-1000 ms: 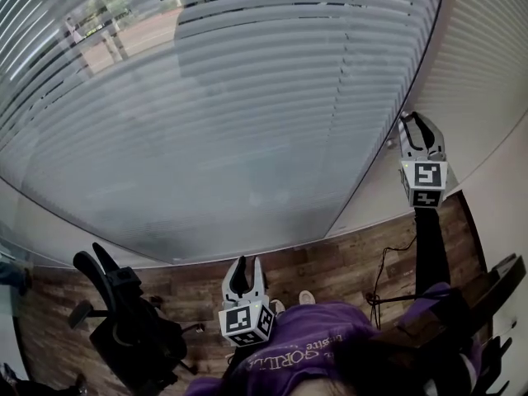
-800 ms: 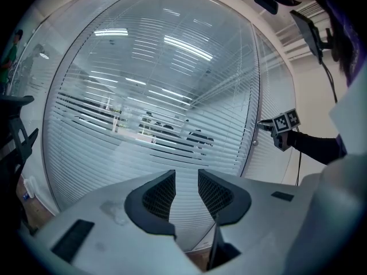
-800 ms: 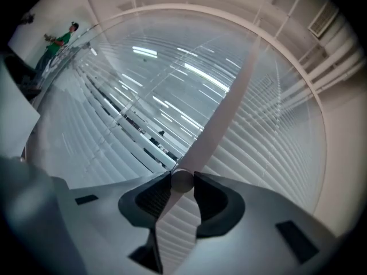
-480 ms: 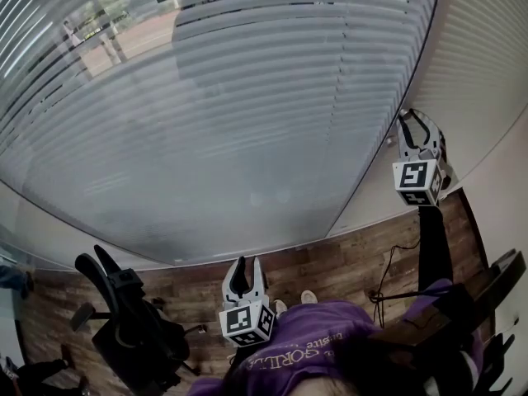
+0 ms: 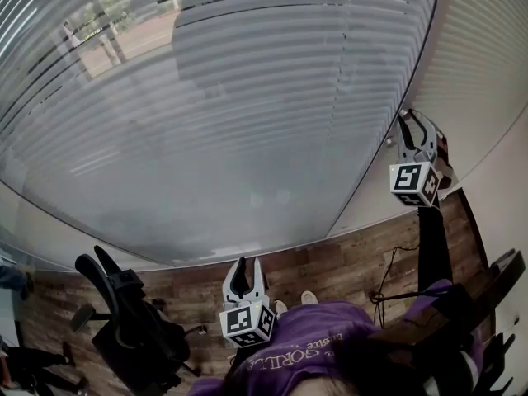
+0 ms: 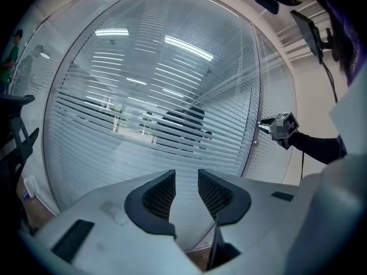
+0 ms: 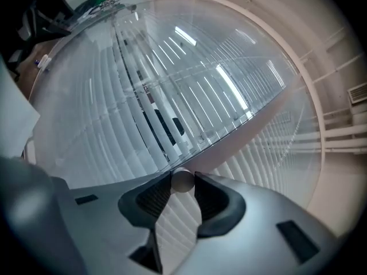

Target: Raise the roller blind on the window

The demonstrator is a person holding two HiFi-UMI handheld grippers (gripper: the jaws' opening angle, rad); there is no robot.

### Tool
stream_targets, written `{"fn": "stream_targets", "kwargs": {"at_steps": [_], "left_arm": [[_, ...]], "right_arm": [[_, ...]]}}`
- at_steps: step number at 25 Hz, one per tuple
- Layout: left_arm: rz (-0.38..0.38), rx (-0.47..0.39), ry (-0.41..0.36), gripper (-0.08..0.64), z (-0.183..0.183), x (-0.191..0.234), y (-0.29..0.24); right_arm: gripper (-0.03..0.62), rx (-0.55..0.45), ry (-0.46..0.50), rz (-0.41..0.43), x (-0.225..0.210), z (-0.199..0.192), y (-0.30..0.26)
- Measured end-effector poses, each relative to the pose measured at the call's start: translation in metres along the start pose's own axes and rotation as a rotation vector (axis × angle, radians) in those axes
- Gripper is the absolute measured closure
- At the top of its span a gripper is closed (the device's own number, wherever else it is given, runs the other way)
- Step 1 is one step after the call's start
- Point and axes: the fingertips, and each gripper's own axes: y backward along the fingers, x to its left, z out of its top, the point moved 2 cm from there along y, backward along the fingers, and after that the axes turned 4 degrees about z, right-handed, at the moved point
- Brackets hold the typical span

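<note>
While the roller blind [image 5: 247,122] hangs fully down, with its bottom edge close to the floor [image 5: 346,262] at the lower middle of the head view, I judge the task to be at the gripping stage, with no lift yet apparent. The right gripper [image 5: 412,120] is raised at the right edge of the frame, beside the window frame [image 5: 429,48]. In the right gripper view its jaws [image 7: 182,183] are closed on a small pale pull knob [image 7: 182,179], which touches both pads at their tips. I take this to belong to the blind's cord or wand, though no line running from it is visible. The left gripper [image 5: 249,267] sits low at the bottom centre, well apart from the blind. Its jaws [image 6: 186,179] stand a narrow gap apart with nothing between them. An office chair [image 5: 124,320] stands at the lower left, clear of the work. In my judgement the next move calls for a steady pull on the knob along the line of the frame, with the grip kept firm. The hold is only at the jaw tips, so the round knob could slip out.
</note>
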Motion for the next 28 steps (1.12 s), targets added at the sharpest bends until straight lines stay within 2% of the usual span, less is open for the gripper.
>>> {"fn": "stream_targets", "kwargs": {"at_steps": [3, 11, 13, 19, 24, 28], "left_arm": [[0.002, 0.000, -0.001, 0.436, 0.000, 0.000, 0.000], [0.005, -0.005, 0.003, 0.436, 0.000, -0.002, 0.000], [0.005, -0.005, 0.003, 0.436, -0.001, -0.002, 0.000], [0.010, -0.003, 0.003, 0.437, -0.002, -0.001, 0.001], [0.014, -0.001, 0.006, 0.436, -0.003, 0.000, 0.003], [0.018, 0.002, 0.008, 0.436, -0.003, 0.001, 0.003]], "right_arm": [[0.468, -0.035, -0.120, 0.027, 0.002, -0.003, 0.000], [0.468, -0.142, -0.605, 0.088, -0.009, 0.000, 0.002], [0.468, -0.153, -0.667, 0.082, -0.012, -0.004, 0.002], [0.468, -0.113, -0.592, 0.080, -0.012, 0.007, 0.006], [0.468, -0.097, -0.411, 0.043, -0.010, 0.004, 0.004], [0.468, -0.072, -0.309, 0.033, -0.007, 0.003, 0.003]]}}
